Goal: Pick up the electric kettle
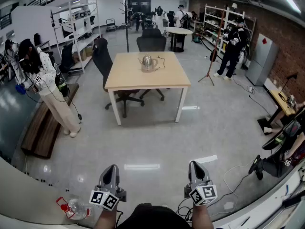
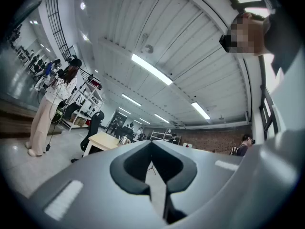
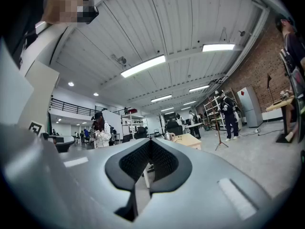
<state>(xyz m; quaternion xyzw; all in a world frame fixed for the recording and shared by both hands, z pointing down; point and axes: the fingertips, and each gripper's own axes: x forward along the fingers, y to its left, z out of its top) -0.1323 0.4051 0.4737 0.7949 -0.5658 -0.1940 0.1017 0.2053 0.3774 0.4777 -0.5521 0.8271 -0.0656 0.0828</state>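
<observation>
Fingers [image 2: 131,168] of the left gripper [image 1: 111,170] and right gripper [image 1: 196,167] are pressed together, empty. The kettle [image 1: 147,63] stands, apparently upright, on the tabletop [image 1: 126,78] well away across the floor [image 1: 143,142]. Nothing is done yet: approach, opening and grasp remain.
</observation>
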